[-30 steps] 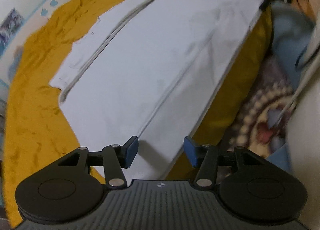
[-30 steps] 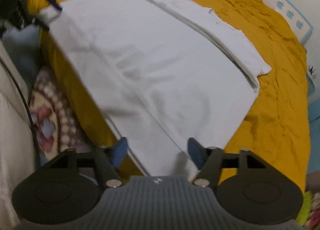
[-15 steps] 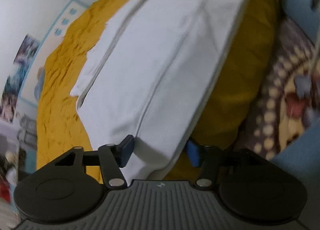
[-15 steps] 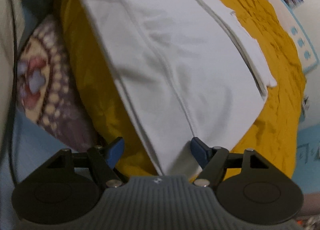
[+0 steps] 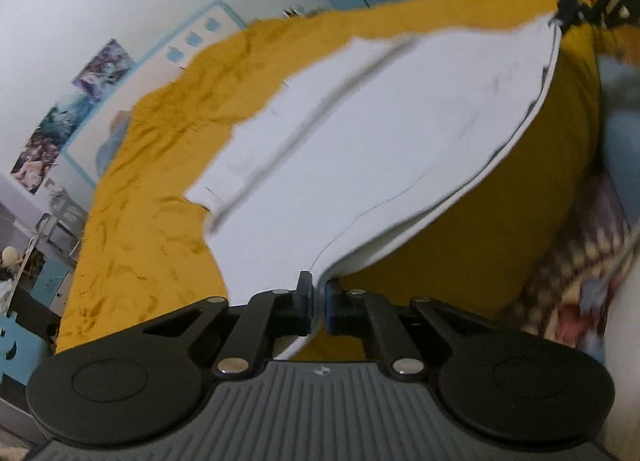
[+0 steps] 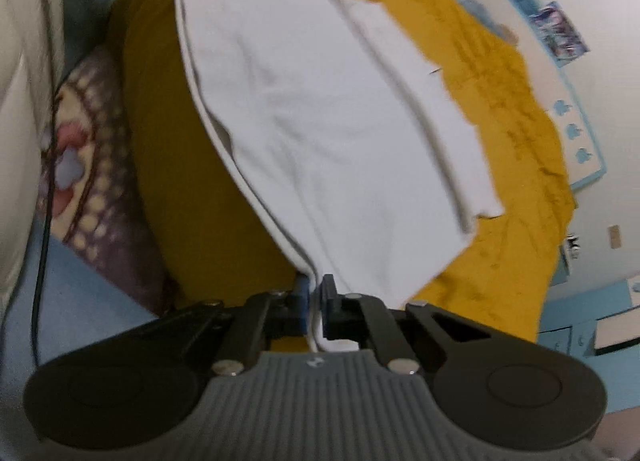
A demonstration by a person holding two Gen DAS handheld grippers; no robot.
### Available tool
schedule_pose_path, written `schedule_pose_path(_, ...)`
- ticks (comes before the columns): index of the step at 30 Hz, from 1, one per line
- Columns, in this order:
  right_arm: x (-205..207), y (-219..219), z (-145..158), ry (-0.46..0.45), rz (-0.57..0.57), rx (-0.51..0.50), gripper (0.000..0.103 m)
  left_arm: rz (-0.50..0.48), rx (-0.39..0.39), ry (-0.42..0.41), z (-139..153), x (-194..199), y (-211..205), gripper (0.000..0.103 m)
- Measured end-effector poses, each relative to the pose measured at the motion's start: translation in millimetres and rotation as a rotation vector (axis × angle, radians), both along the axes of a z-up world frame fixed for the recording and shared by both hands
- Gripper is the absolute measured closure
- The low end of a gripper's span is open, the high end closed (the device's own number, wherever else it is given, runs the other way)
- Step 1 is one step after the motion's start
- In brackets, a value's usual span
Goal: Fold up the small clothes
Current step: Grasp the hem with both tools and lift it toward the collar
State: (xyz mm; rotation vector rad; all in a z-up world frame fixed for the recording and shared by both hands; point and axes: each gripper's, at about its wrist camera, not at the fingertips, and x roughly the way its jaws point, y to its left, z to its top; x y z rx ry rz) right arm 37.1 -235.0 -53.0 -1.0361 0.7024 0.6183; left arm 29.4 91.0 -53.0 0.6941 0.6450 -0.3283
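Observation:
A white garment (image 5: 360, 149) lies partly folded on a mustard-yellow bed cover (image 5: 152, 229); it also shows in the right wrist view (image 6: 328, 133). My left gripper (image 5: 319, 295) is shut on the garment's near hem corner and holds that edge lifted off the bed. My right gripper (image 6: 316, 301) is shut on the other near hem corner, also lifted. The right gripper shows in the left wrist view at the far top right (image 5: 568, 13), at the garment's far corner. A folded-in sleeve strip (image 6: 424, 109) lies along the garment's far side.
The bed cover (image 6: 512, 109) drops off at its near edge. Below it lie a patterned purple and cream cushion (image 6: 84, 149) and pale blue fabric (image 5: 620, 101). A black cable (image 6: 44, 189) hangs at the left. A wall with posters (image 5: 80, 101) stands behind the bed.
Both grippers have closed from open onto the garment's near hem corners and raised that edge off the bed. Both views have tilted up toward the wall.

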Motion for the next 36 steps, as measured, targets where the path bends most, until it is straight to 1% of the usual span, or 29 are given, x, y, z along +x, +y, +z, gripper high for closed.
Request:
schedule_pose_path(3, 11, -3, 33, -0.087, -0.024, 0.043, 0.103, 0.020, -0.020, -0.060, 26, 11, 1, 0.097)
schedule_pose_path(6, 29, -3, 62, -0.186, -0.045, 0.077, 0.103, 0.035, -0.032, -0.118, 49, 31, 1, 0.098)
schedule_pose_path(9, 52, 0, 84, -0.287, -0.042, 0.082, 0.103, 0.039, -0.008, -0.190, 69, 56, -3, 0.098)
schedule_pose_path(11, 72, 3, 98, -0.349, -0.052, 0.091, 0.103, 0.045, 0.011, -0.235, 80, 76, -4, 0.098)
schedule_pose_path(14, 107, 6, 115, -0.424, -0.078, 0.108, 0.103, 0.057, 0.012, -0.288, 96, 112, -5, 0.098)
schedule_pose_path(18, 160, 14, 131, -0.489, -0.111, 0.121, 0.103, 0.076, 0.016, -0.335, 114, 164, -8, 0.098)
schedule_pose_path(21, 203, 18, 142, -0.505, -0.122, 0.141, 0.103, 0.082, 0.033, -0.342, 120, 204, -8, 0.098)
schedule_pose_path(23, 230, 20, 147, -0.497, -0.118, 0.156, 0.103, 0.089, 0.036, -0.327, 119, 231, -8, 0.098)
schedule_pose_path(27, 294, 26, 143, -0.474, -0.120, 0.147, 0.103, 0.095, 0.047, -0.290, 109, 279, -5, 0.098)
schedule_pose_path(30, 343, 34, 127, -0.438, -0.124, 0.143, 0.103, 0.103, 0.046, -0.257, 91, 313, -1, 0.098)
schedule_pose_path(34, 410, 42, 88, -0.362, -0.148, 0.144, 0.103, 0.124, 0.027, -0.190, 57, 359, 3, 0.098)
schedule_pose_path(35, 424, 44, 75, -0.343, -0.157, 0.144, 0.103, 0.128, 0.025, -0.169, 47, 371, 4, 0.098)
schedule_pose_path(36, 424, 44, 75, -0.343, -0.157, 0.144, 0.103, 0.135, 0.022, -0.148, 37, 380, 5, 0.098)
